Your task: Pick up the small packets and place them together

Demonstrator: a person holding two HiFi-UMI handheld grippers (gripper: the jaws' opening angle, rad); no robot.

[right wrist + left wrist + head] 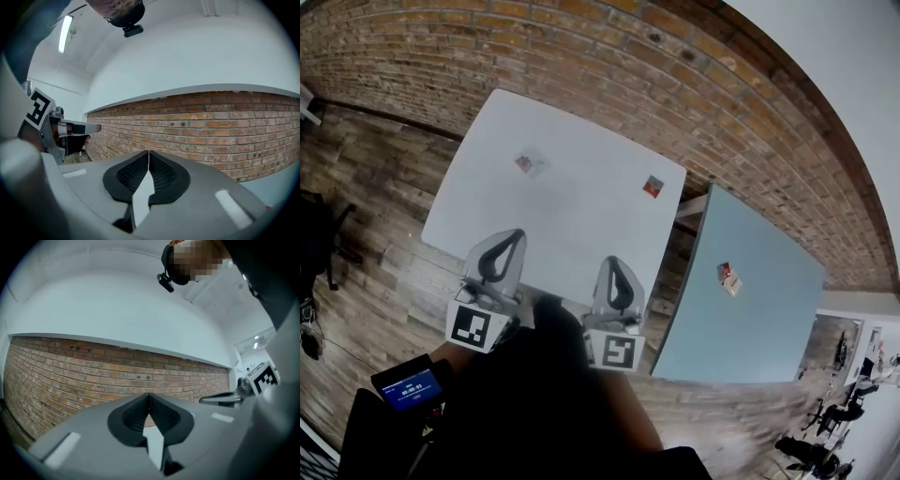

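Our left gripper (514, 234) and right gripper (614, 262) are squeezed shut, empty. Shut jaws could just shove the packets (528, 163) — they seem thin.

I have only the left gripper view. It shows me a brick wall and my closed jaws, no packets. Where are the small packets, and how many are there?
Observer: Three. Two lie apart on the white table: the left packet and the right packet, which is near the far right corner.
Operator: And the last one?
Observer: The third packet lies alone on the blue-grey table, to the right of the white one.
Operator: Where are my grippers relative to the packets?
Observer: The left gripper and right gripper, both shut and empty, show over the white table's near edge, with the packets beyond them.
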